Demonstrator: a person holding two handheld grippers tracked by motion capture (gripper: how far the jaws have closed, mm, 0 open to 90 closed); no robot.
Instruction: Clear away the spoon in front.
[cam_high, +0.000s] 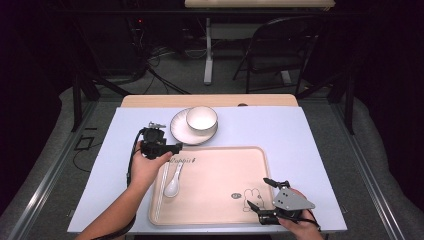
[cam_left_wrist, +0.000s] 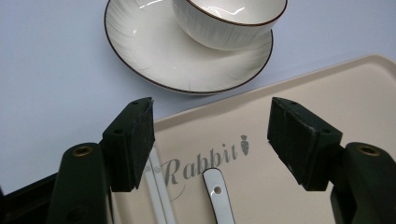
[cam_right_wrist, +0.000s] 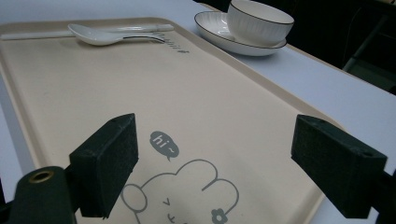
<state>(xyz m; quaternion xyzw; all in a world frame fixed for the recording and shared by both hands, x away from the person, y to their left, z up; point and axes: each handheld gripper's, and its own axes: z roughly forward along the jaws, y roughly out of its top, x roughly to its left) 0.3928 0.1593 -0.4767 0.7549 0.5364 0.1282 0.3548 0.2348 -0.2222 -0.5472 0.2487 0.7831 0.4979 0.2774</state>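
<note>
On the left of the high view, the left claw (cam_high: 176, 148) hovers over the far left corner of the beige tray (cam_high: 220, 212), held in the person's left hand (cam_high: 145, 167). Its jaws stand wide apart with nothing between them; in the left gripper view they frame the tray's "Rabbit" lettering (cam_left_wrist: 205, 161).

Just below that claw, a white spoon (cam_high: 173, 183) lies on the tray's left part, bowl toward the person, beside a pair of white chopsticks (cam_high: 161, 187) that run along the tray's left rim.

Farther back, near the middle of the blue tabletop (cam_high: 320, 145), a white bowl (cam_high: 202, 119) sits in a white plate (cam_high: 179, 131) with a dark rim, just beyond the tray's far edge.

At the right, the right claw (cam_high: 259, 192) hangs over the tray's near right corner, above a cartoon rabbit drawing (cam_right_wrist: 187, 191). Its jaws are also spread wide and hold nothing. The right hand (cam_high: 300, 227) grips it from below.
</note>
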